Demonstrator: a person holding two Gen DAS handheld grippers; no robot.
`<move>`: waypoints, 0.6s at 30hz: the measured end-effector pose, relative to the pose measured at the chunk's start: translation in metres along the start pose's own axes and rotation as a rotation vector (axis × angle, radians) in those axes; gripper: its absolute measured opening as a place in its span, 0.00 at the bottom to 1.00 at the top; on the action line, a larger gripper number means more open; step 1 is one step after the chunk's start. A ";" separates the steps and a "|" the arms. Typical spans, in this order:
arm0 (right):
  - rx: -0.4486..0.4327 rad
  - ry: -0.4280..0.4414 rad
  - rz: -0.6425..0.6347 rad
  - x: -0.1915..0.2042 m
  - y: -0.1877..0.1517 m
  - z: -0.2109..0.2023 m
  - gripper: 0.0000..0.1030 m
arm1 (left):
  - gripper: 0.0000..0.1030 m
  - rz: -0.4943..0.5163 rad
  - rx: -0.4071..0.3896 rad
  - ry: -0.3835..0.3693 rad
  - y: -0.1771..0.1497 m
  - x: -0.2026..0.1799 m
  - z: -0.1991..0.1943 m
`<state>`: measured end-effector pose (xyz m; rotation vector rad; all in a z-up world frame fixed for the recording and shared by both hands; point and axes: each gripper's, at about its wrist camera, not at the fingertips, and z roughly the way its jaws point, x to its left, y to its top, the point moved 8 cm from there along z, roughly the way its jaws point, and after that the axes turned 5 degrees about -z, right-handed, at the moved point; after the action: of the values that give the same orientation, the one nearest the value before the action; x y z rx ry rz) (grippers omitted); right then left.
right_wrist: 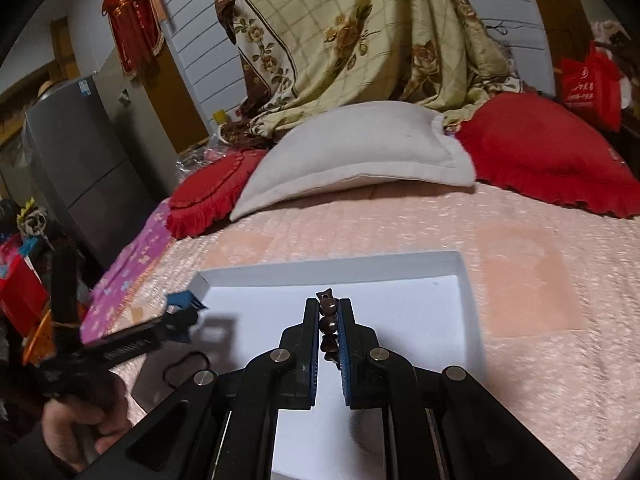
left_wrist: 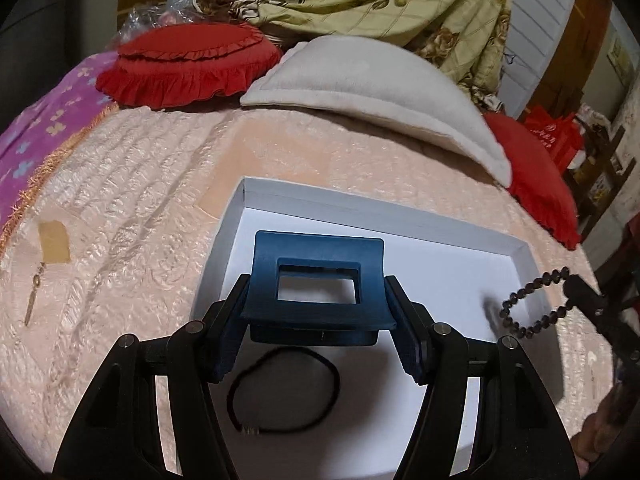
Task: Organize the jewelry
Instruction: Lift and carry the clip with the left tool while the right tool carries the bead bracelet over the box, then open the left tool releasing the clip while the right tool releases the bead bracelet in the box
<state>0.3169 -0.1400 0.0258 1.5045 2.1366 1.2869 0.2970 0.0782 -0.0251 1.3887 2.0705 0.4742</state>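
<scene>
A shallow white box (left_wrist: pixel 440 280) lies on the pink bedspread; it also shows in the right wrist view (right_wrist: pixel 400 300). My left gripper (left_wrist: pixel 318 296) is shut on a blue hair claw clip (left_wrist: pixel 320 280) and holds it above the box's near left part. A black hair tie (left_wrist: pixel 280 392) lies in the box below it. My right gripper (right_wrist: pixel 329 308) is shut on a dark beaded bracelet (right_wrist: pixel 329 322) over the box. In the left wrist view the bracelet (left_wrist: pixel 532 300) hangs as a loop from the right gripper (left_wrist: pixel 572 284) at the box's right wall.
A gold earring (left_wrist: pixel 34 296) and a tan card (left_wrist: pixel 54 242) lie on the bedspread left of the box. Red cushions (left_wrist: pixel 184 64), a white pillow (left_wrist: pixel 360 84) and a floral quilt (right_wrist: pixel 360 40) are at the head of the bed. A fridge (right_wrist: pixel 72 160) stands left.
</scene>
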 end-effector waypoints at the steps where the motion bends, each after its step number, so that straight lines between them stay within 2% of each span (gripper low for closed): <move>1: 0.002 0.013 0.016 0.000 0.001 0.004 0.08 | 0.62 0.004 0.002 0.011 0.000 0.000 0.002; 5: 0.034 0.046 0.097 -0.011 -0.003 0.019 0.08 | 0.62 0.010 0.039 0.053 -0.007 0.004 0.011; 8: 0.078 -0.014 0.154 -0.033 -0.012 0.029 0.08 | 0.62 0.013 0.068 0.105 -0.012 0.013 0.019; 11: 0.115 -0.055 0.216 -0.058 -0.023 0.035 0.08 | 0.62 0.041 0.065 0.153 -0.016 0.016 0.021; 18: 0.128 -0.092 0.218 -0.075 -0.031 0.034 0.08 | 0.62 0.042 0.050 0.146 -0.018 0.017 0.021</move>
<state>0.3516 -0.1887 -0.0388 1.8549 2.0784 1.1386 0.2935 0.0859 -0.0560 1.4678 2.1862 0.5597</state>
